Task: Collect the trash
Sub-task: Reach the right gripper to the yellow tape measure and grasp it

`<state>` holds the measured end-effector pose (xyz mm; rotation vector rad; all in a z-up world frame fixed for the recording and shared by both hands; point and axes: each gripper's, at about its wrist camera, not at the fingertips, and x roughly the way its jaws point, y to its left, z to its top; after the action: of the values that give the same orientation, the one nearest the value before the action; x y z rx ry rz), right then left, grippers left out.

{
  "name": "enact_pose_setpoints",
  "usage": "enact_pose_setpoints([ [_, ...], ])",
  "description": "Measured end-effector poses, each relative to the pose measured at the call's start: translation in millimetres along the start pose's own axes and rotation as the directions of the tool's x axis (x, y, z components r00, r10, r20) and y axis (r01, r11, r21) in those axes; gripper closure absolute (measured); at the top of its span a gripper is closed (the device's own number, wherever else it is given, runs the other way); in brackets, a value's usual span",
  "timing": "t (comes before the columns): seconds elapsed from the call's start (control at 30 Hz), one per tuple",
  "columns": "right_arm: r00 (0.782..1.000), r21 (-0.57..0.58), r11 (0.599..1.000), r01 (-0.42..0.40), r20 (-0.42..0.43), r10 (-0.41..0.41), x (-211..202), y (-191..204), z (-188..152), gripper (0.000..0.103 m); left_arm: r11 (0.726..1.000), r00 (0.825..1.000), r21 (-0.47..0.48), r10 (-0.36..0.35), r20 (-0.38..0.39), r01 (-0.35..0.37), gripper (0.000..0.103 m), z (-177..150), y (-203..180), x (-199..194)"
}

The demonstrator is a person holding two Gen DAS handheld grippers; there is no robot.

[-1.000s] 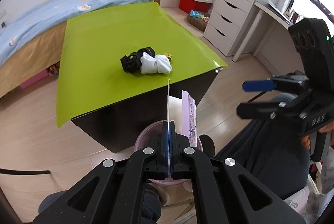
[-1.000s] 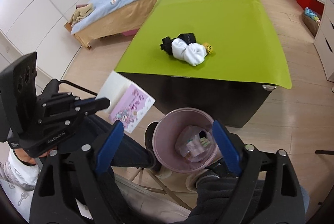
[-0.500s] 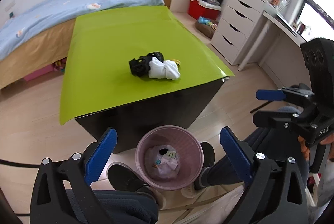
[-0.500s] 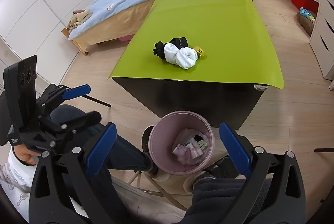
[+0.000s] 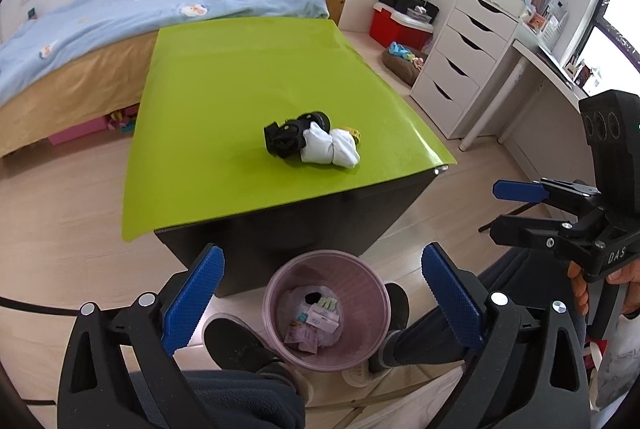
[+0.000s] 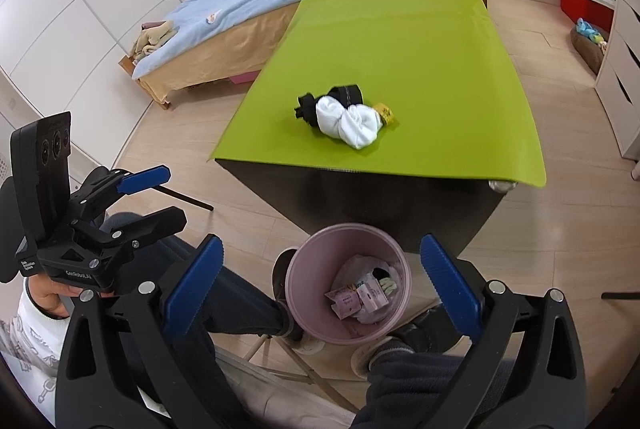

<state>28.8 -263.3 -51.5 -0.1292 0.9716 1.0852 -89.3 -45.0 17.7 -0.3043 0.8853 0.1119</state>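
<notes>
Trash (image 5: pixel 316 321) is lying inside the pink bin (image 5: pixel 276 283) at lower centre of the left wrist view, between the spread left claw (image 5: pixel 320 293). In the right wrist view, the right claw (image 6: pixel 320 281) is gaping, empty, over the bin; socks (image 6: pixel 347 123) are sitting mid-frame on the green tabletop (image 6: pixel 420 49).

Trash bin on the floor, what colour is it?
Pale pink-mauve bin, seen best in the right wrist view.

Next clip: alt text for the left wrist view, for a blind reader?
Open left tongs hang over a pink bin holding wrappers, on the floor before a green table with balled socks.
</notes>
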Motion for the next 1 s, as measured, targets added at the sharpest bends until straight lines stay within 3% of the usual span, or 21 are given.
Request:
enact_pose_setpoints([
  [0.27,0.998,-0.071,0.996,0.056,0.011,-0.055,14,-9,47,0.006,1.000,1.000,-0.001,0.004,0.003,-0.004,0.008,15,6,6],
  [0.53,0.991,-0.209,0.970,0.123,-0.033,-0.133,66,-32,87,0.009,0.999,1.000,-0.034,-0.015,-0.004,0.015,0.008,14,10,10],
  [0.6,0.986,-0.237,0.962,0.133,-0.062,-0.151,83,-40,93,0.027,0.999,1.000,-0.040,-0.014,-0.004,0.014,0.008,14,11,10],
  [0.83,0.983,-0.322,0.940,0.110,-0.104,-0.151,115,-47,99,0.051,0.997,1.000,-0.069,-0.024,-0.003,0.023,0.008,14,18,10],
  [1.0,0.978,-0.365,0.924,0.111,-0.123,-0.166,129,-45,101,0.073,0.996,1.000,-0.081,-0.029,-0.005,0.029,0.008,14,21,11],
])
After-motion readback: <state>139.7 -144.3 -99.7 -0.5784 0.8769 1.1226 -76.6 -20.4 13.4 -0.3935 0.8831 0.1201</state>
